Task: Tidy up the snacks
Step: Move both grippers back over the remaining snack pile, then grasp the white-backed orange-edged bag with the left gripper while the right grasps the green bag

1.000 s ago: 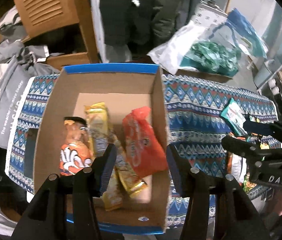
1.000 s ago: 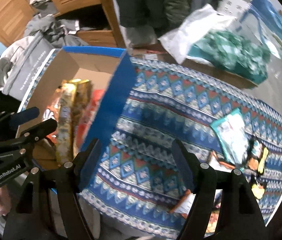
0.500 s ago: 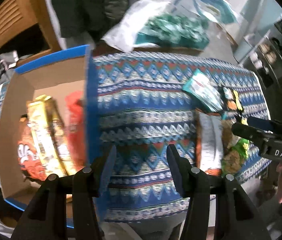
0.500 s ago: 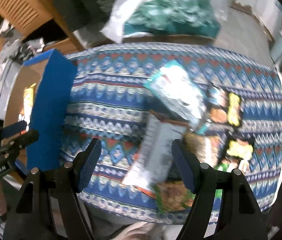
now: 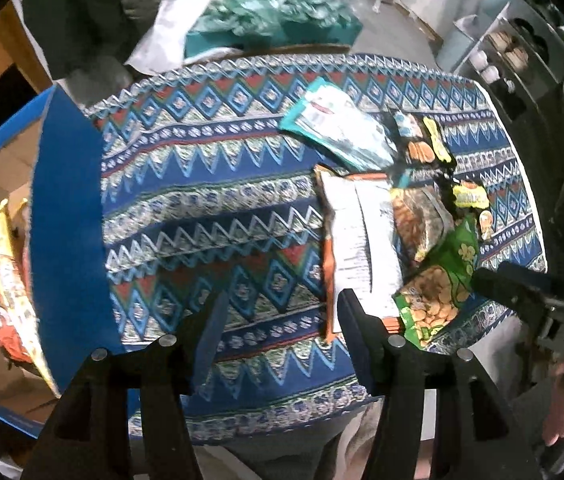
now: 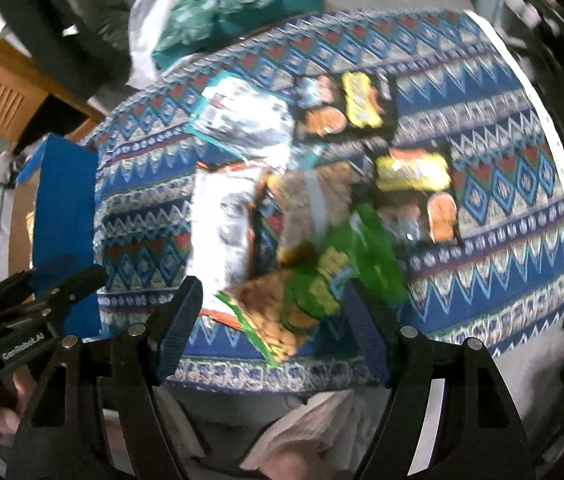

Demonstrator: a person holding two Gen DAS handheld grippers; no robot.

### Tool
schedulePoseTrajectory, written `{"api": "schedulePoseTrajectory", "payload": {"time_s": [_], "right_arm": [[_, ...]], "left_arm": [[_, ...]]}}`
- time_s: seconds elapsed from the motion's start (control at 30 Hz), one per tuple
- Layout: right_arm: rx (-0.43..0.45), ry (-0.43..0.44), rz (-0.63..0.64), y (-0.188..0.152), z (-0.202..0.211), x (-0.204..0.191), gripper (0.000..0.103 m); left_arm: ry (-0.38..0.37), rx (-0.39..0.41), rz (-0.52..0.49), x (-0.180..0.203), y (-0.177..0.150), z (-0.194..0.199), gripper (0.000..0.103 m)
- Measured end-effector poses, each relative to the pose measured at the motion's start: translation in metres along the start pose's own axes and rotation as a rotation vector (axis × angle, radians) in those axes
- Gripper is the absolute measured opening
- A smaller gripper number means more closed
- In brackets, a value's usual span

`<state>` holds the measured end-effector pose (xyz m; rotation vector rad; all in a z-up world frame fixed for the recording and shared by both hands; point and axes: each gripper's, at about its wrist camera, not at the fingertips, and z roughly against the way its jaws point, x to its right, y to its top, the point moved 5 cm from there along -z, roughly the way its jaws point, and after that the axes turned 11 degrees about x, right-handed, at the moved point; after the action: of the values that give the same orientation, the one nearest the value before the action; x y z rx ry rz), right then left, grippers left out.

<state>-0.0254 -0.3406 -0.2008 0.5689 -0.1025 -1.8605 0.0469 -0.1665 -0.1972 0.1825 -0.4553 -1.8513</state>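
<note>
- Snacks (image 5: 422, 216): glossy packets in green, silver, teal and black-yellow, heaped on the patterned tablecloth (image 5: 202, 208).
- Green bag (image 6: 322, 276) sits between the right gripper (image 6: 278, 320) fingers, jaws wide, gripping nothing.
- Left gripper (image 5: 282, 332) gapes empty beside the silver packet (image 5: 362, 240).

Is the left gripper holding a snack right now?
No. In the left wrist view the left gripper is open with only the patterned tablecloth between its fingers; the snack bags lie off to its right.
</note>
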Motion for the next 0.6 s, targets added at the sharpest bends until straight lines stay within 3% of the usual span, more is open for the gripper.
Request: {"api": "schedulePoseTrajectory", "payload": {"time_s": [0.27,0.6], "right_arm": [[-0.059,-0.014,-0.063,-0.020,-0.020,0.016,0.074],[-0.069,-0.063,-0.120,-0.016,-0.052,0.032,0.074]], "left_arm": [[-0.007,-0.020,0.023,0.011,-0.004,-0.016,0.066],[-0.032,-0.075,0.104,0.012,-0.004,-0.038,0.066]]}}
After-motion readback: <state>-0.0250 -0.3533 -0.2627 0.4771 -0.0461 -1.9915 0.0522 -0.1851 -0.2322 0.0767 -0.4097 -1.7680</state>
